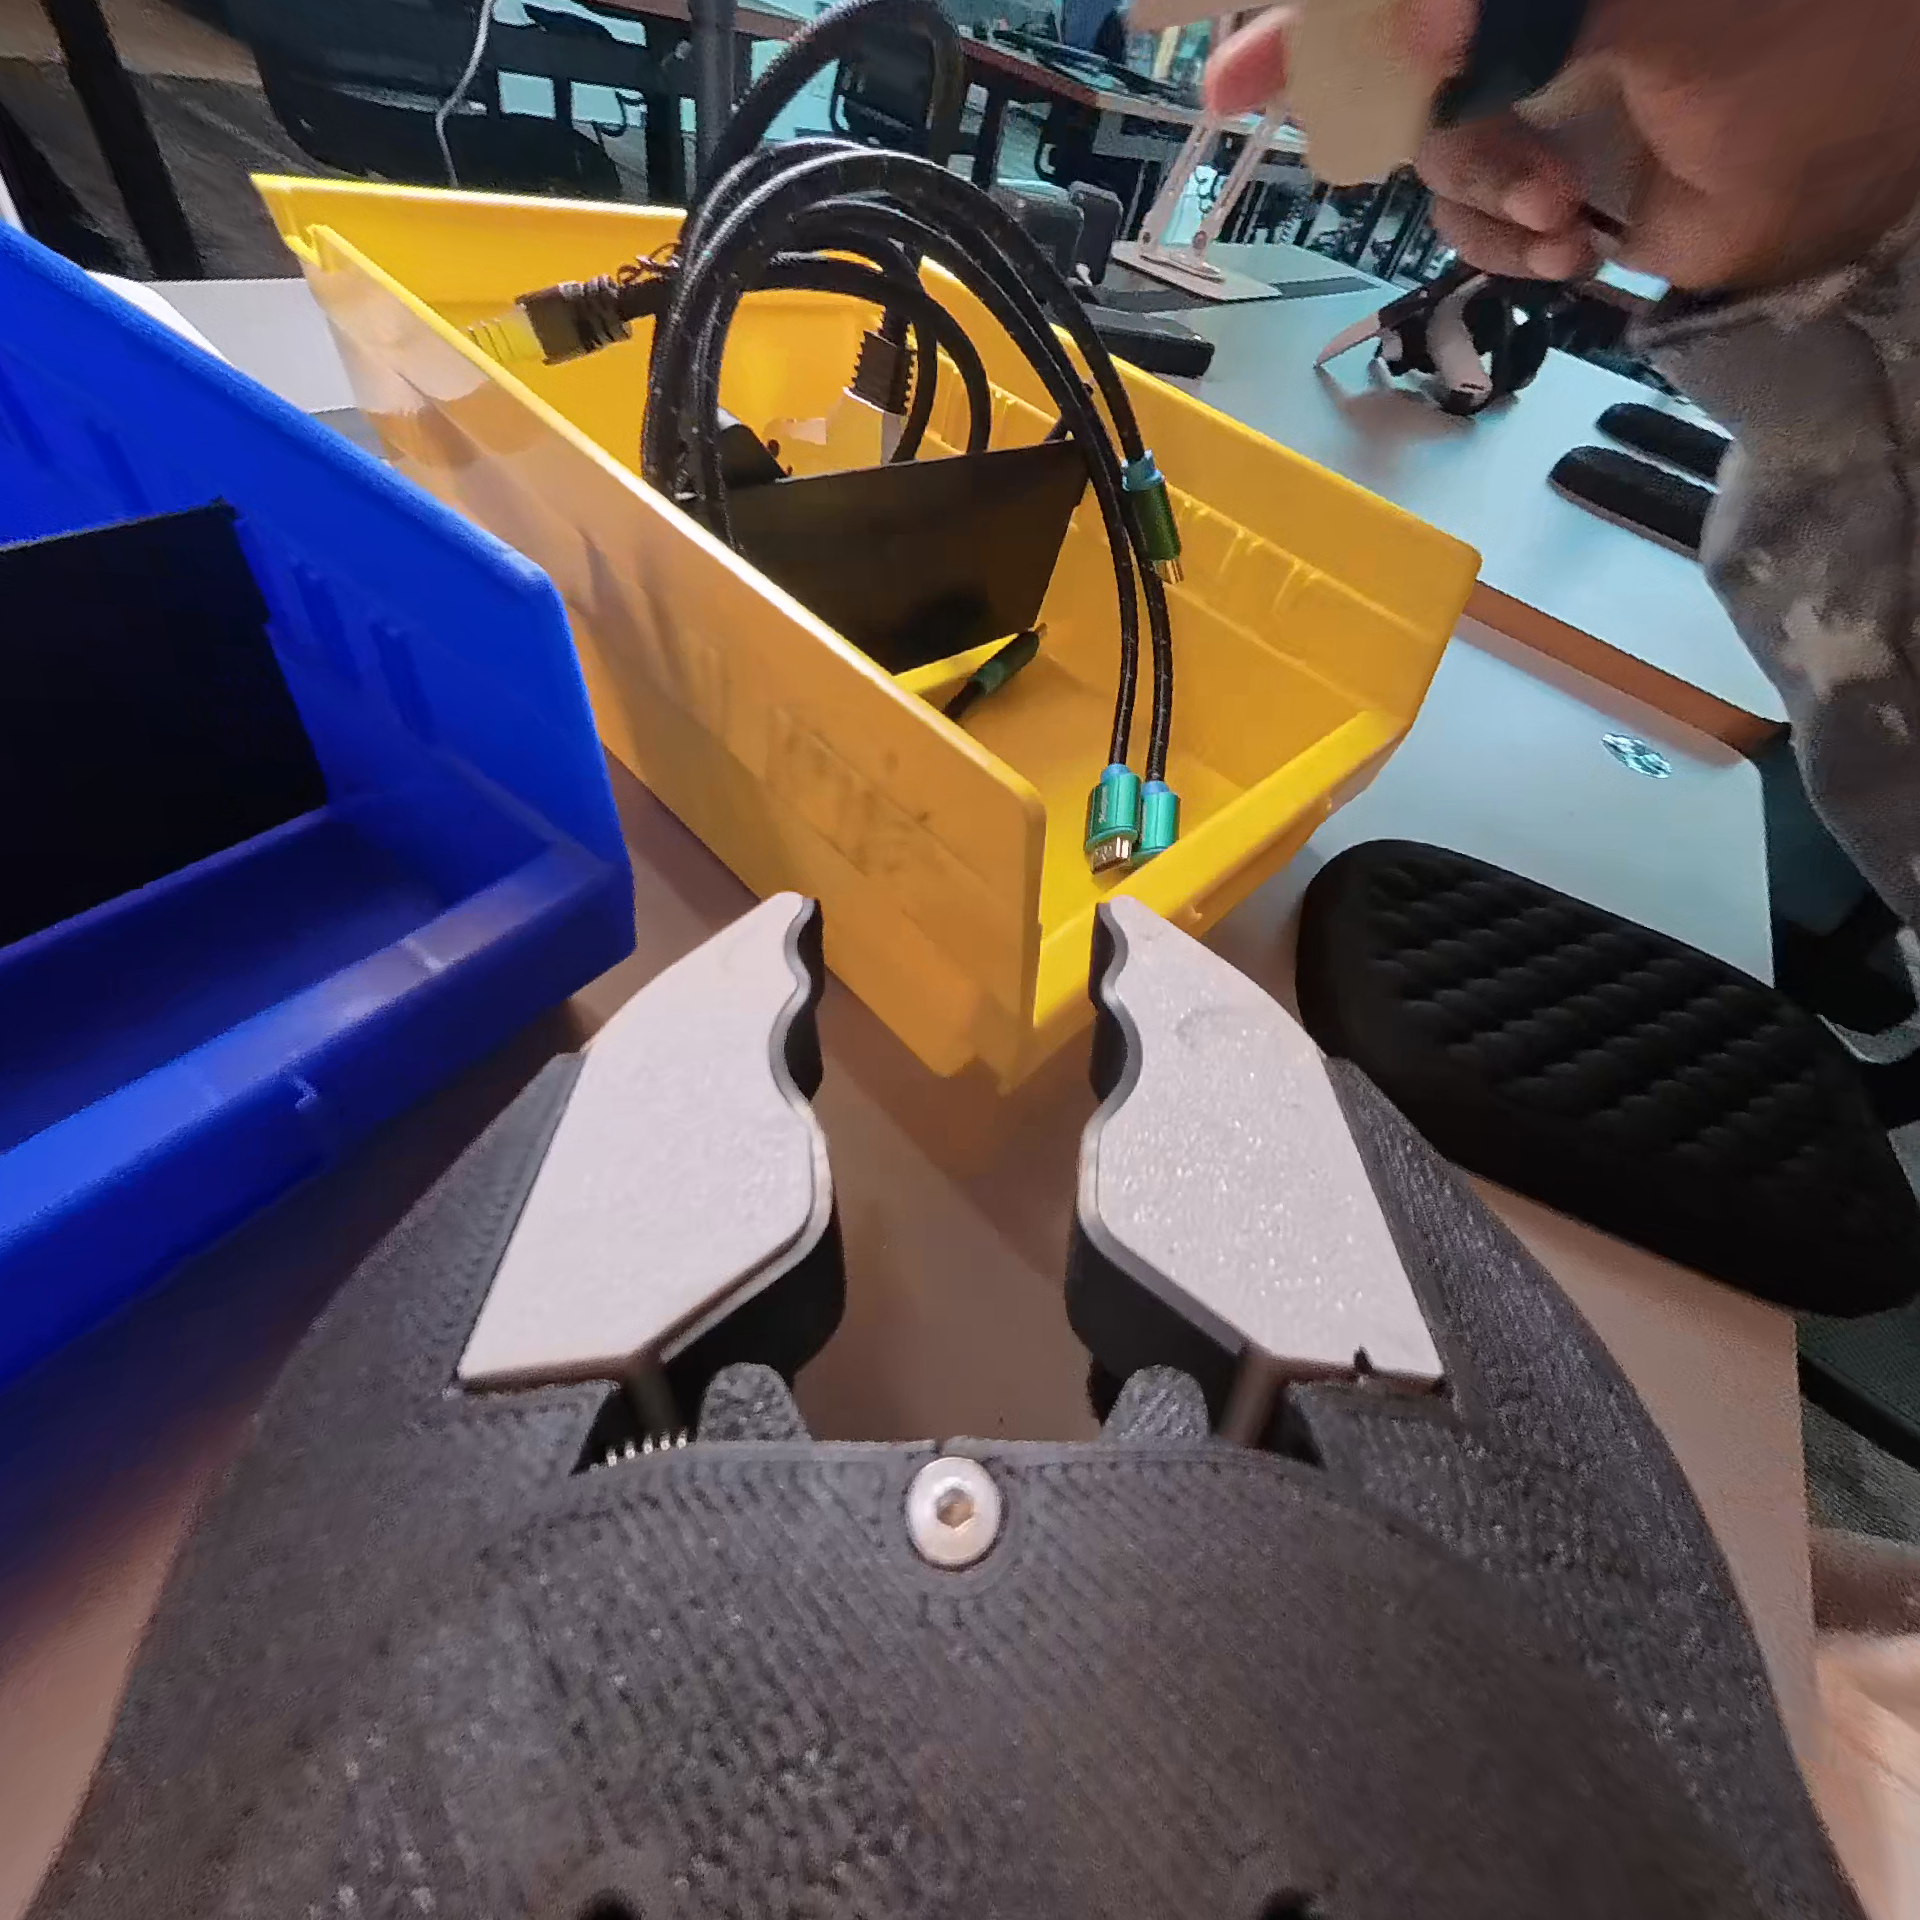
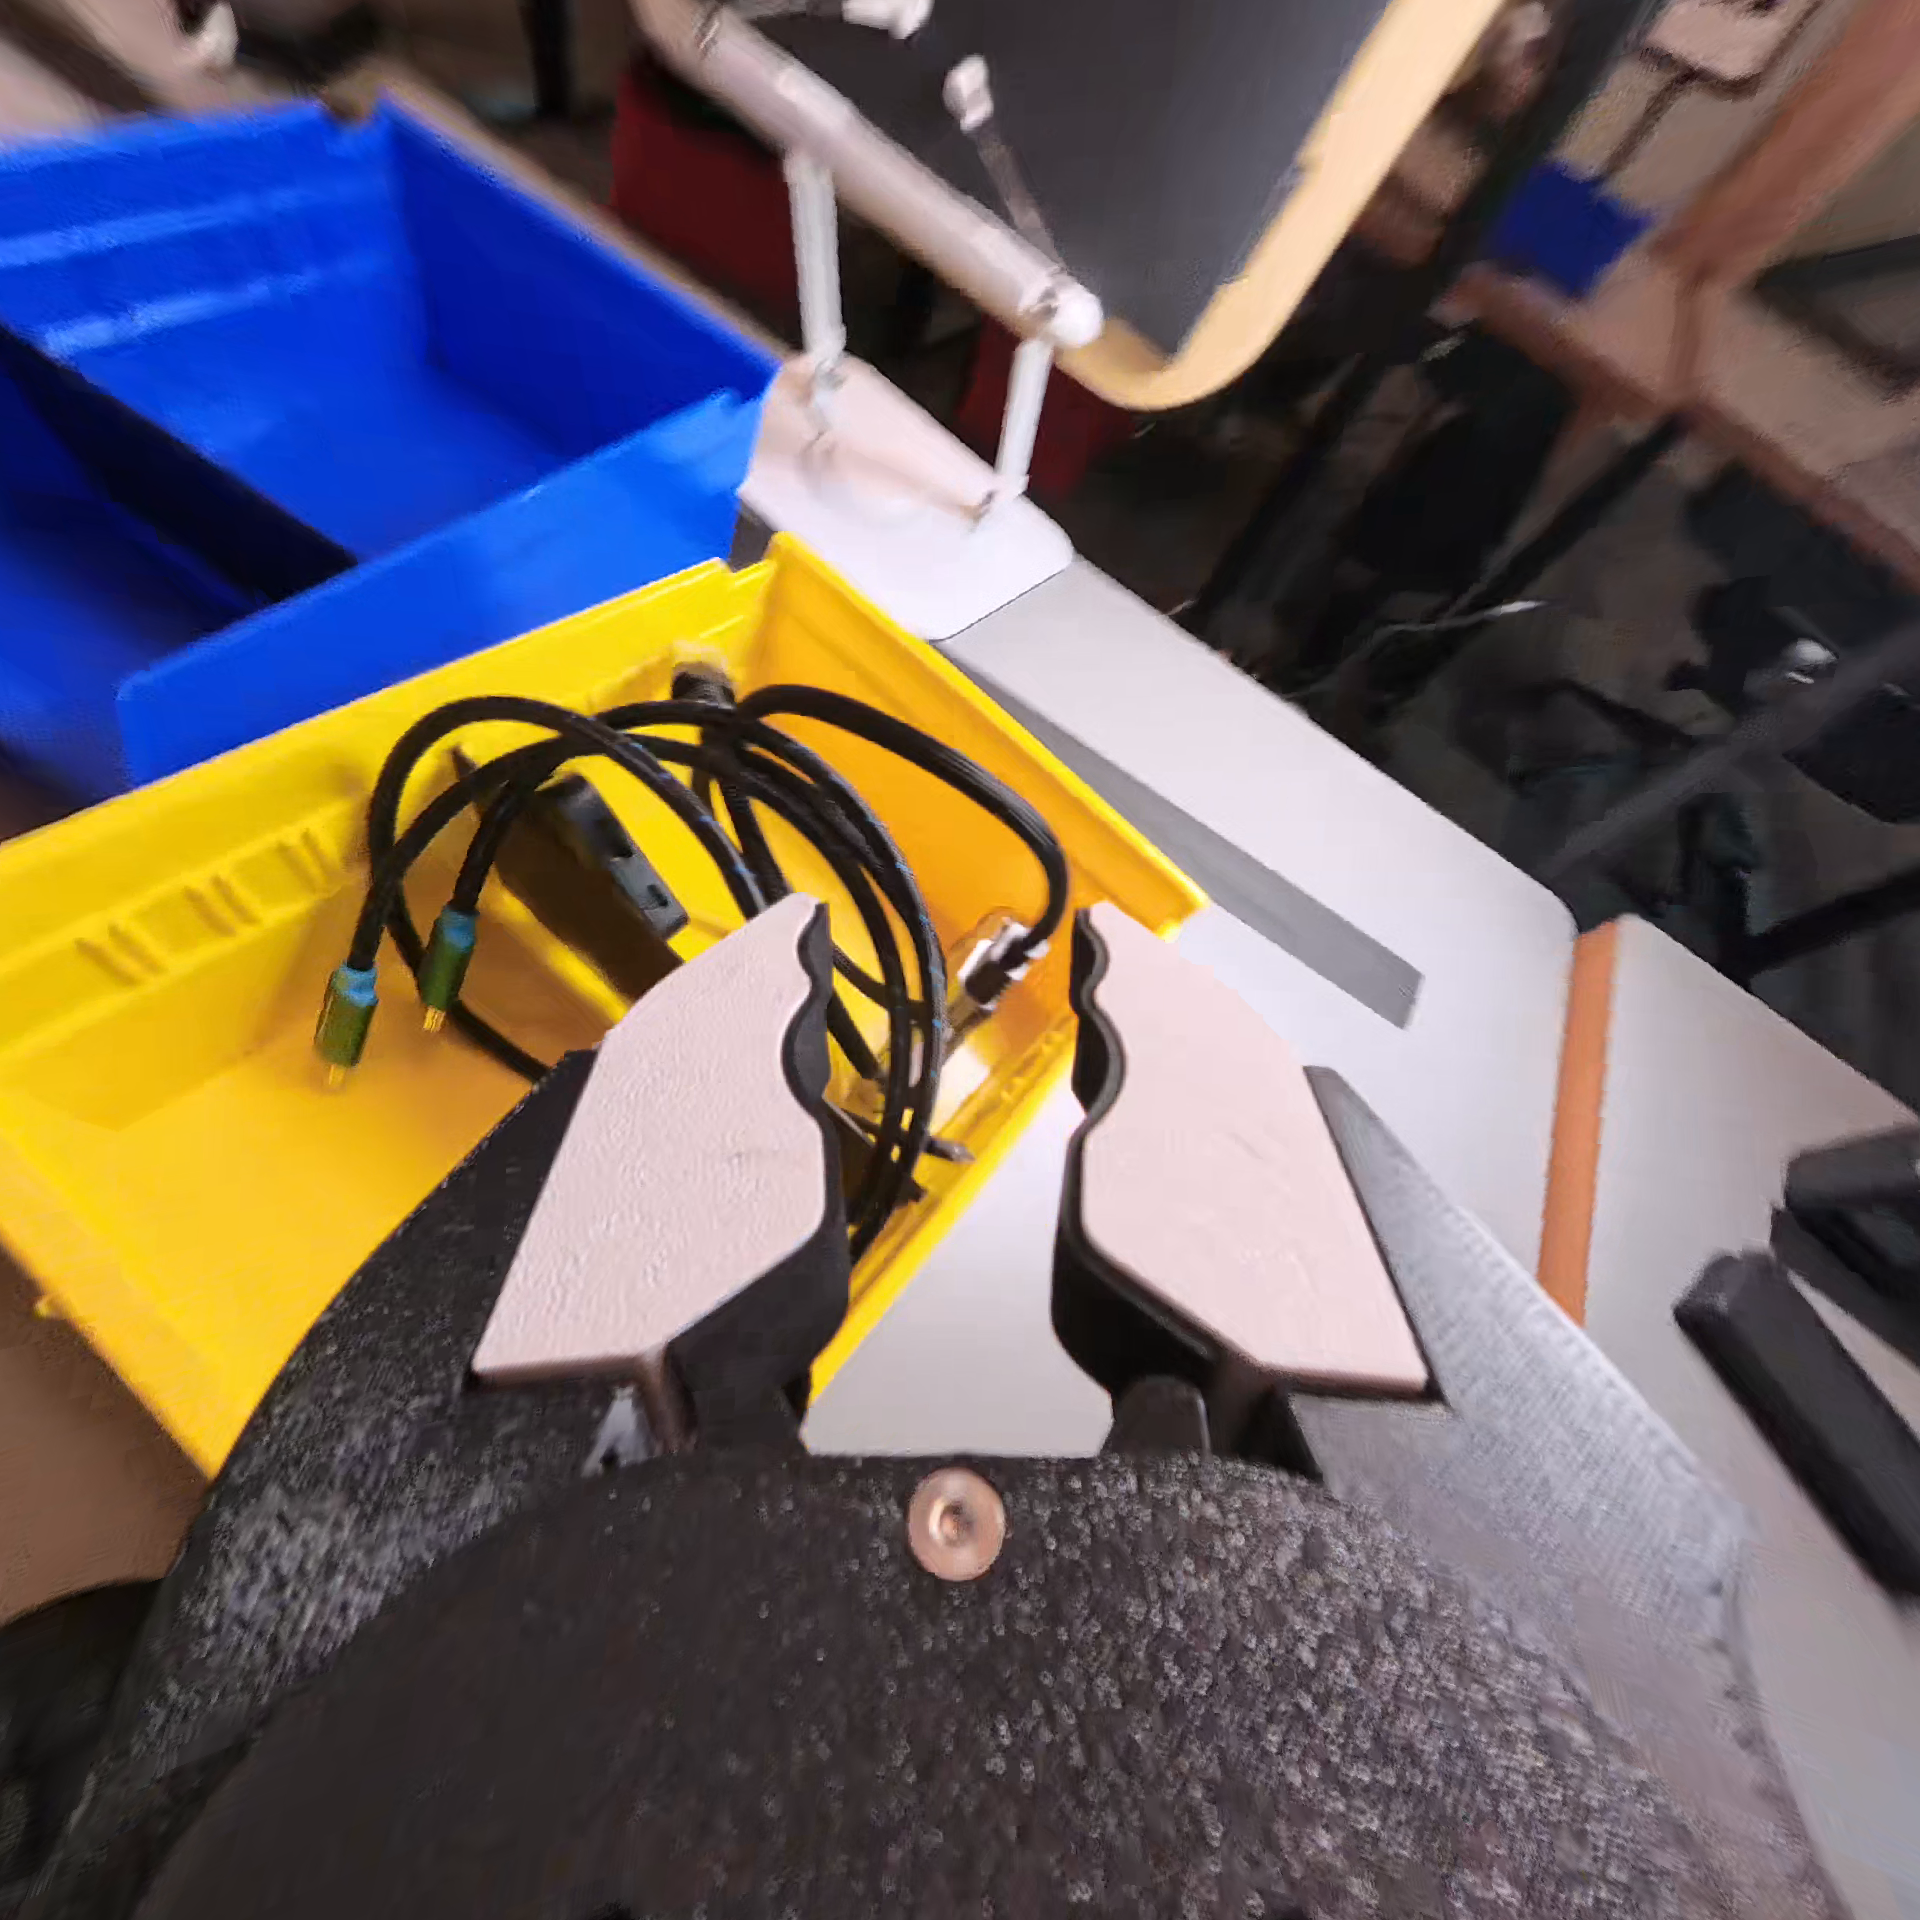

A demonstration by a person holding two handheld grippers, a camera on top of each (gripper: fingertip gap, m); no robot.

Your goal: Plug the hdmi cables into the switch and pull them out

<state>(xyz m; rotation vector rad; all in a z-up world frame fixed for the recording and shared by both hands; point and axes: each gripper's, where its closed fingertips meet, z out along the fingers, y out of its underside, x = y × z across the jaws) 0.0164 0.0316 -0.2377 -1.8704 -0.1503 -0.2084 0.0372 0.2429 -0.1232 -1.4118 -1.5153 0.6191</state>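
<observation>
A yellow bin (image 1: 914, 831) holds black braided HDMI cables (image 1: 883, 270) with green plugs (image 1: 1127, 821) hanging over its front compartment. A black box, the switch (image 1: 904, 540), stands inside behind them. My left gripper (image 1: 956, 935) is open and empty, low in front of the bin's near corner. In the right wrist view the same yellow bin (image 2: 187, 935) shows the cables (image 2: 727, 748), two green plugs (image 2: 395, 987), a silver plug (image 2: 997, 956) and the switch (image 2: 592, 862). My right gripper (image 2: 951, 935) is open and empty, above the bin's right end.
A blue bin (image 1: 260, 831) stands left of the yellow one and also shows in the right wrist view (image 2: 364, 364). A black textured pad (image 1: 1590, 1060) lies on the table to the right. A person's hand (image 1: 1610, 135) is at upper right. A white stand (image 2: 904, 488) sits behind the bins.
</observation>
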